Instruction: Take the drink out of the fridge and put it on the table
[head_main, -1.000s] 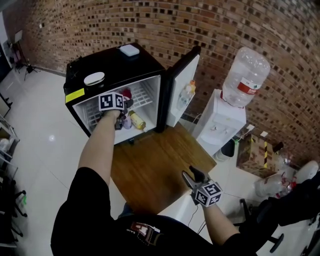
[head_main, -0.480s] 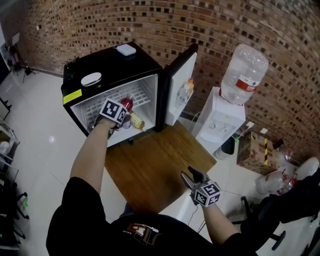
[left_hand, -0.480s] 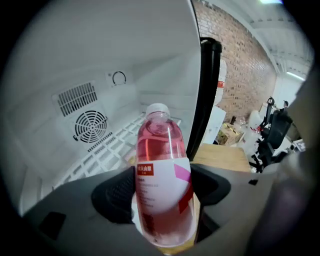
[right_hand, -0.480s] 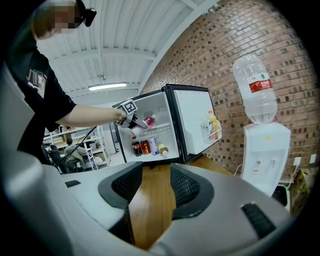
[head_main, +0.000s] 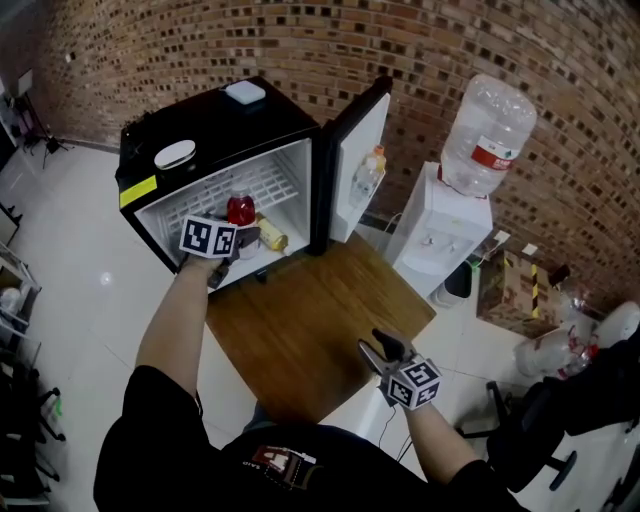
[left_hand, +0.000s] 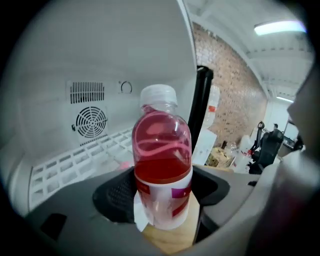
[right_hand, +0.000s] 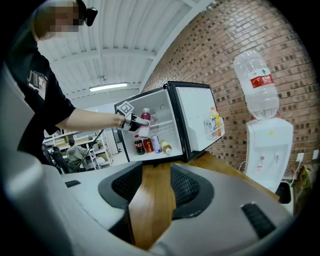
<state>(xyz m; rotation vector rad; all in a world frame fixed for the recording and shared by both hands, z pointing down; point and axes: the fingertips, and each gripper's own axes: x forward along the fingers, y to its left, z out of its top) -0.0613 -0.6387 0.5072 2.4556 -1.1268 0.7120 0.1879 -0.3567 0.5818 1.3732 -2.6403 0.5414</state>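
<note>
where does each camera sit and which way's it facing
head view: on the person's head, facing steeply down at the table and open fridge; both forearms, left gripper and right gripper show.
left gripper view: rides the left gripper, facing into the fridge; its jaws clamp the red drink bottle.
right gripper view: rides the right gripper, over the table, facing the fridge; its empty open jaws, the person's torso and left arm show.
shared: all three show the red drink bottle.

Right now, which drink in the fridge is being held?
The red bottle with the white cap, clamped in the left gripper. The yellow bottle lies untouched on its side; the orange-capped bottle sits in the door.
</note>
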